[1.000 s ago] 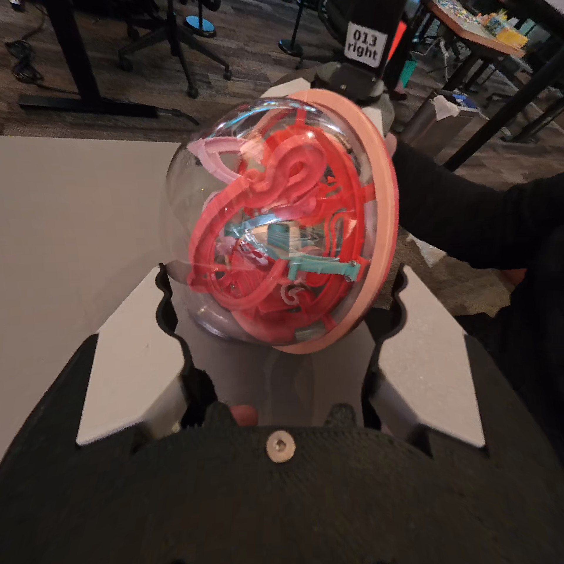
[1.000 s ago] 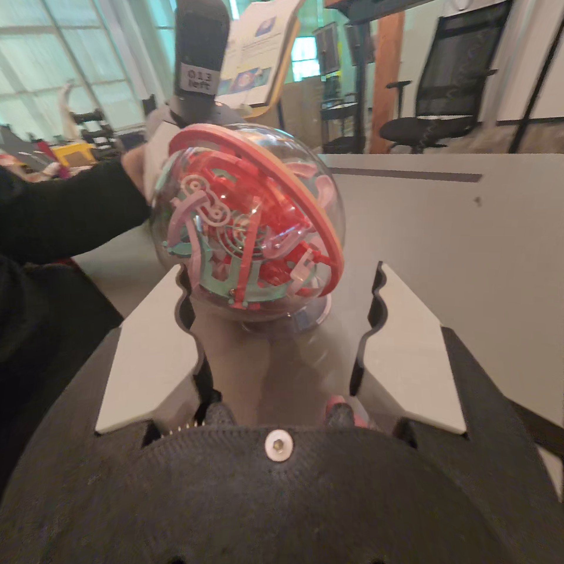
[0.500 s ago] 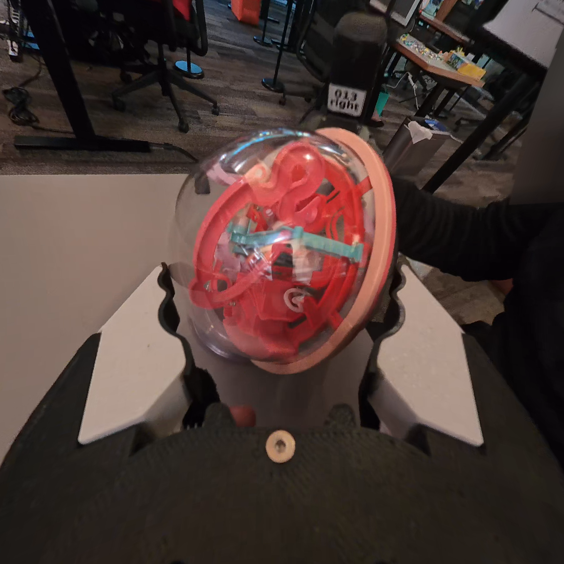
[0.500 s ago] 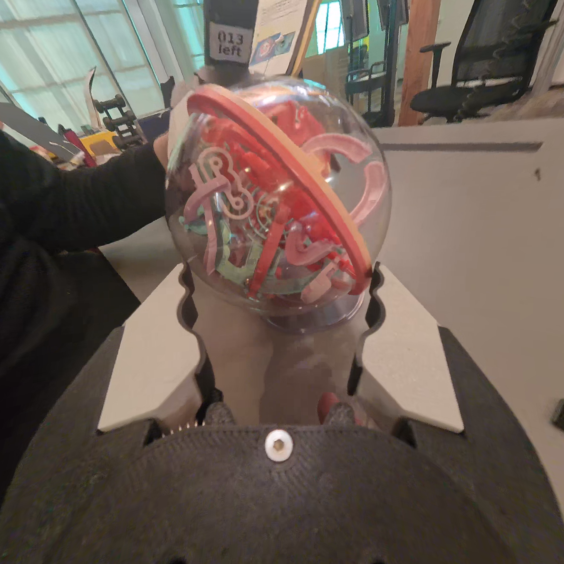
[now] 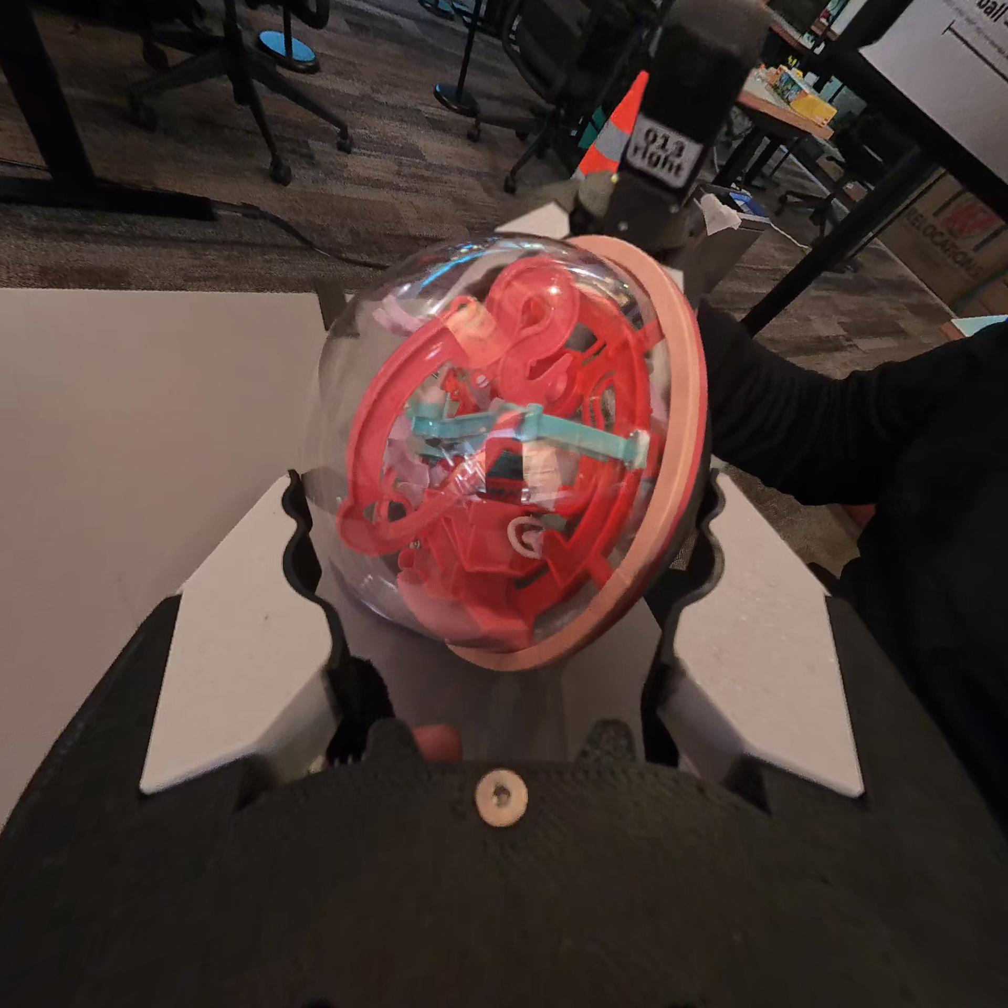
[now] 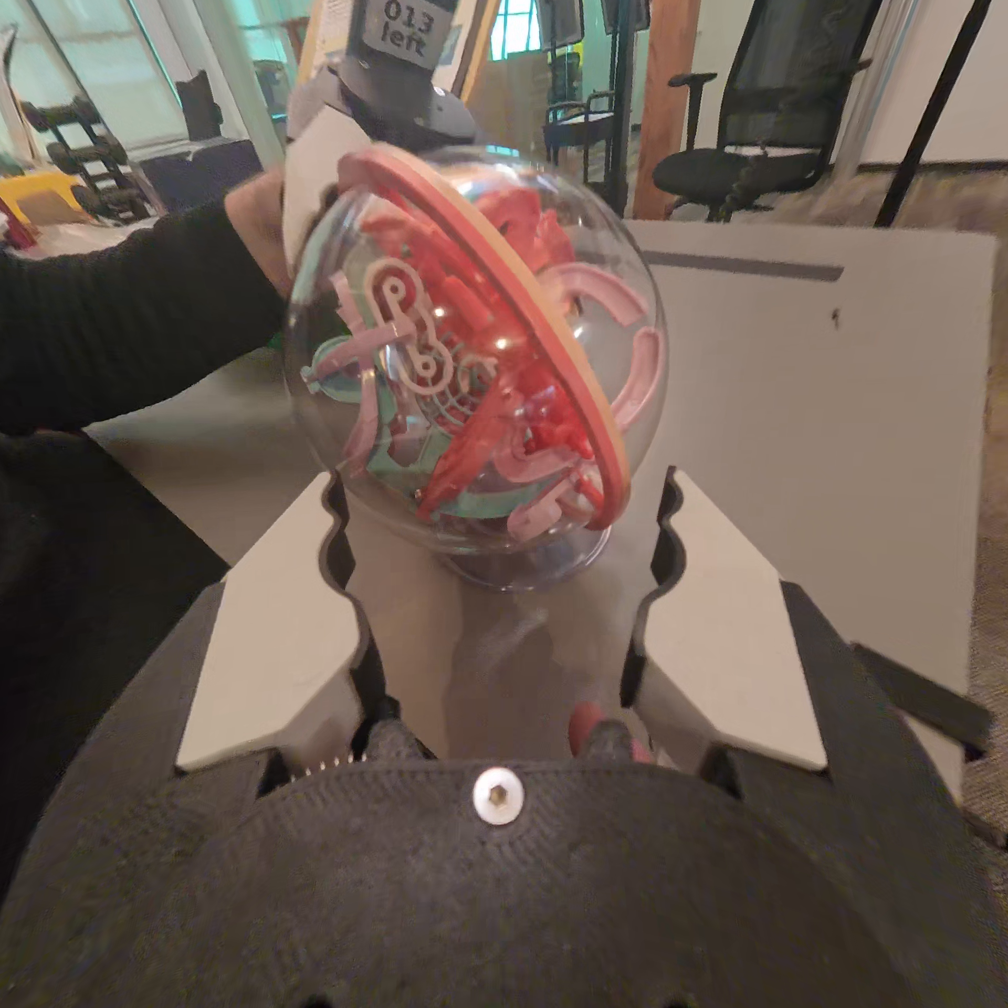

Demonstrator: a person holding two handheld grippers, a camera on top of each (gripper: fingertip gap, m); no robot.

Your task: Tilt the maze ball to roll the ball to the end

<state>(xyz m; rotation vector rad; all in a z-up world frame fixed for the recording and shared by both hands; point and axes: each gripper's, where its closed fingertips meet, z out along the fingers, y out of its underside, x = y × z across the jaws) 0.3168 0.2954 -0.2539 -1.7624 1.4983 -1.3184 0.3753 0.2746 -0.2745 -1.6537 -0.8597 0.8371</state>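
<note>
As both grippers, left and right, clamped the maze ball from opposite sides, it sat tilted, presumably to steer the ball.

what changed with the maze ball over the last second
The maze ball has been rotated: in the left wrist view the teal track swung from low in the sphere to level across its middle. Both grippers, left and right, stayed clamped on it above the white table.
</note>
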